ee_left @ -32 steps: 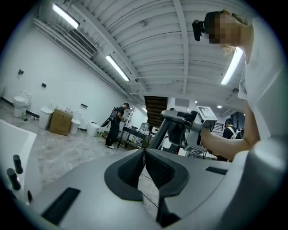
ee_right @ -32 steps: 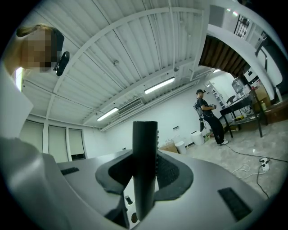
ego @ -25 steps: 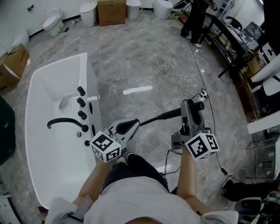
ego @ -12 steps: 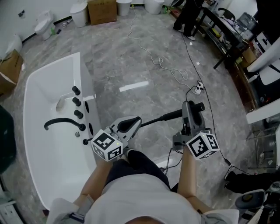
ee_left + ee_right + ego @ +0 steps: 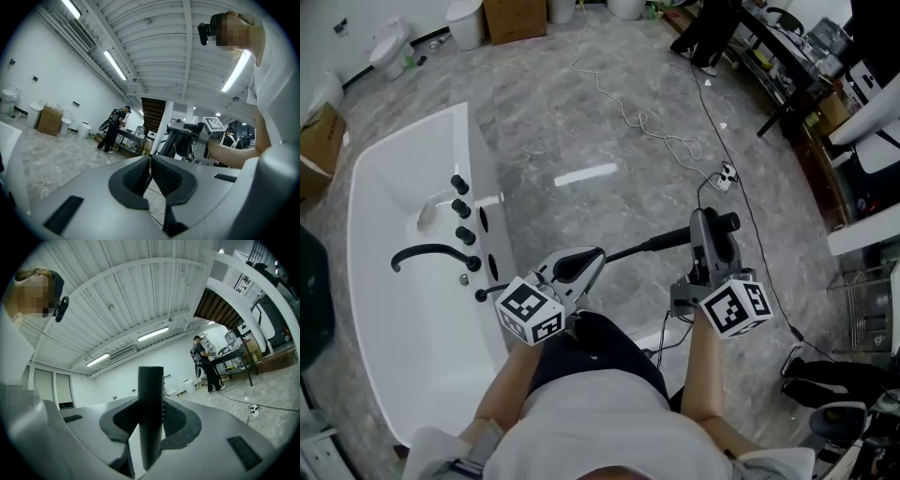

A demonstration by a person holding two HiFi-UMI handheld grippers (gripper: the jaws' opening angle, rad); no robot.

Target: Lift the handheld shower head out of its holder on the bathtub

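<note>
Plainly shower head (image 5: 652,247) slim, matte blk (clamped, R gripper (image 5: 708,230)).

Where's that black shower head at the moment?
In the head view the black shower head is right of centre, clamped in the right gripper and held level above the grey floor, clear of the white bathtub at the left.

In the head view my left gripper (image 5: 592,260) covers the thin end of the shower head (image 5: 661,246), so I cannot tell whether they touch, or which end sprays. In my right gripper view its black shaft (image 5: 150,399) runs out of sight below the pads. My arm hides the bathtub's (image 5: 412,337) near corner. The top edge cuts off a standing person (image 5: 710,33).
</note>
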